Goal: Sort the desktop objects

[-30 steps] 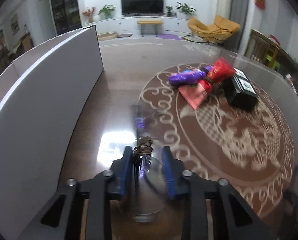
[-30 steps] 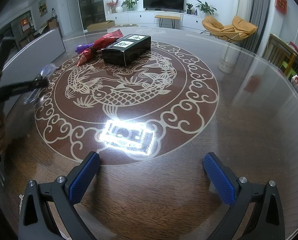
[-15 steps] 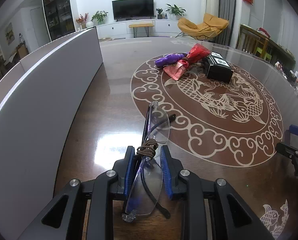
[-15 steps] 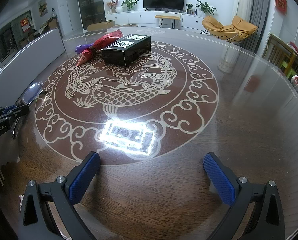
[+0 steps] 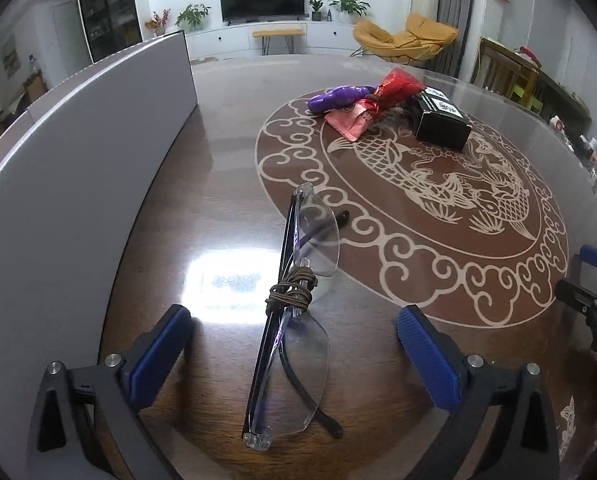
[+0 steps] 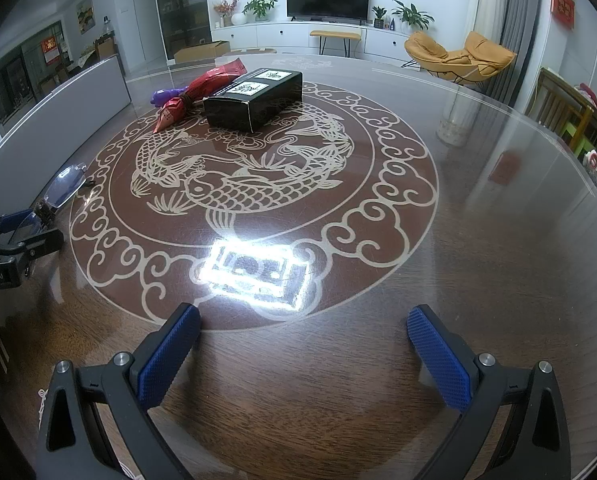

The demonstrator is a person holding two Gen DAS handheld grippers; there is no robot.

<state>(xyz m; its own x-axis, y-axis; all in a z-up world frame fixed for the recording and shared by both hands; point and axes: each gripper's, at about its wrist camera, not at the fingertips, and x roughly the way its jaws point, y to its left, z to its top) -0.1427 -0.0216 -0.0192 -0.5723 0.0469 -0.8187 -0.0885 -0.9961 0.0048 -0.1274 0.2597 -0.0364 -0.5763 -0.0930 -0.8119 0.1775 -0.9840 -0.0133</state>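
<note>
A pair of rimless glasses (image 5: 294,320) with a brown cord wound round the bridge lies on the dark table, between the open fingers of my left gripper (image 5: 294,344), untouched. The glasses also show in the right wrist view (image 6: 64,186) at far left, beside the left gripper (image 6: 14,236). My right gripper (image 6: 302,352) is open and empty over the table's near part. A black box (image 5: 440,122), a red foil bag (image 5: 394,88), a pink packet (image 5: 352,120) and a purple object (image 5: 338,98) lie together at the far side.
A grey partition wall (image 5: 78,152) runs along the left of the table. The table (image 6: 478,220) carries a round fish pattern under glass. The right gripper shows at the right edge of the left wrist view (image 5: 594,304).
My left gripper lowered the glasses to the table, then opened and let them go. The right gripper has not moved.
</note>
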